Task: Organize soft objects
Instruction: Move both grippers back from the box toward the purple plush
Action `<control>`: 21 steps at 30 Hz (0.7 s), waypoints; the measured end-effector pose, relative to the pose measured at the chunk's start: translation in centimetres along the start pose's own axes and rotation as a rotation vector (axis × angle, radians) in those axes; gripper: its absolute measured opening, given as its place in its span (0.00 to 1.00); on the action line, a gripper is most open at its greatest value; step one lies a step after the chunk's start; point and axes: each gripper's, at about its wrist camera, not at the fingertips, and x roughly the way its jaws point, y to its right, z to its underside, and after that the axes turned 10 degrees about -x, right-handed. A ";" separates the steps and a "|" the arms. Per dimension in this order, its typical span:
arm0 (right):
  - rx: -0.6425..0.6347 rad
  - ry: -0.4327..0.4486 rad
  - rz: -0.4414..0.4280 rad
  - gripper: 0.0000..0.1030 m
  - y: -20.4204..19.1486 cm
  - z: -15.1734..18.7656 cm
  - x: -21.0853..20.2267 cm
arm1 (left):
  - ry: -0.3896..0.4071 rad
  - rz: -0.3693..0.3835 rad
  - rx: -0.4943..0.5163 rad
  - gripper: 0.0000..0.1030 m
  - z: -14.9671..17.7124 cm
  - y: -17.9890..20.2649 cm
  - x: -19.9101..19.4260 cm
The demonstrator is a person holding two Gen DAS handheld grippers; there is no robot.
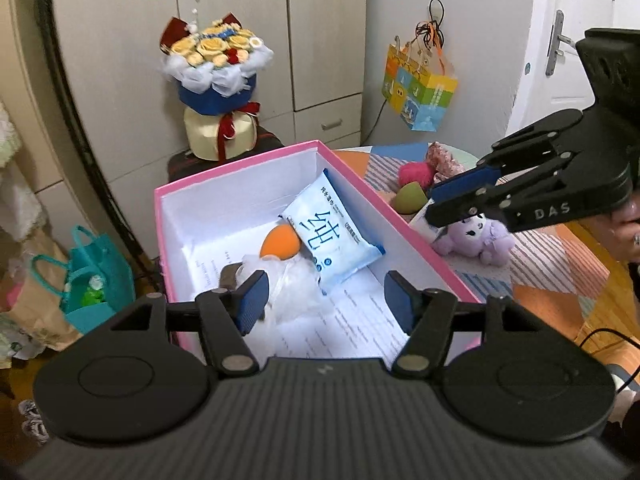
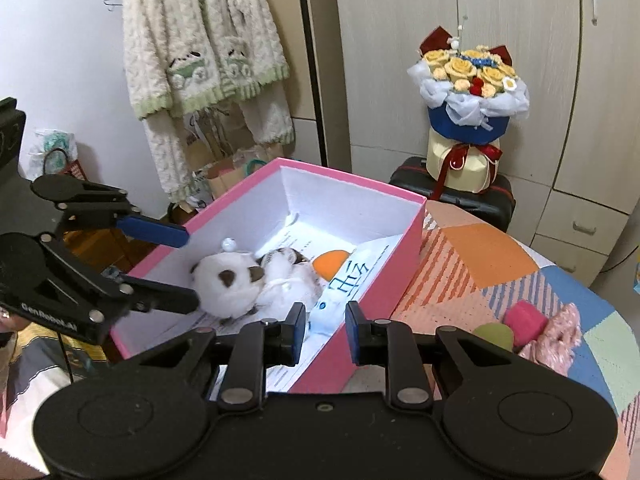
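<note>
A pink box with a white inside stands on a patterned tablecloth. It holds a blue tissue pack, an orange sponge and a white plush. My left gripper is open and empty over the box's near end; it also shows at the box's left side in the right wrist view. My right gripper is partly open and empty over the box's right wall, and appears in the left wrist view. A purple plush, green sponge, pink ball and pink fluffy piece lie outside.
A flower bouquet stands on a dark case behind the box. A paper gift bag hangs on the wall. Teal bags sit on the floor at left. A fluffy cardigan hangs by the wardrobe.
</note>
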 end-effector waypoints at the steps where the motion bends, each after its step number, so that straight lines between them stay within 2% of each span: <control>1: -0.006 0.008 -0.002 0.25 -0.3 0.1 -0.6 | 0.004 -0.004 0.004 0.62 0.3 0.3 -0.7; 9: -0.054 0.062 -0.034 0.28 -3.1 0.7 -5.0 | 0.045 -0.006 0.060 0.68 2.0 3.7 -5.1; 21: -0.112 0.093 -0.014 0.39 -5.7 2.9 -10.2 | 0.056 0.022 0.182 0.70 4.2 8.9 -7.9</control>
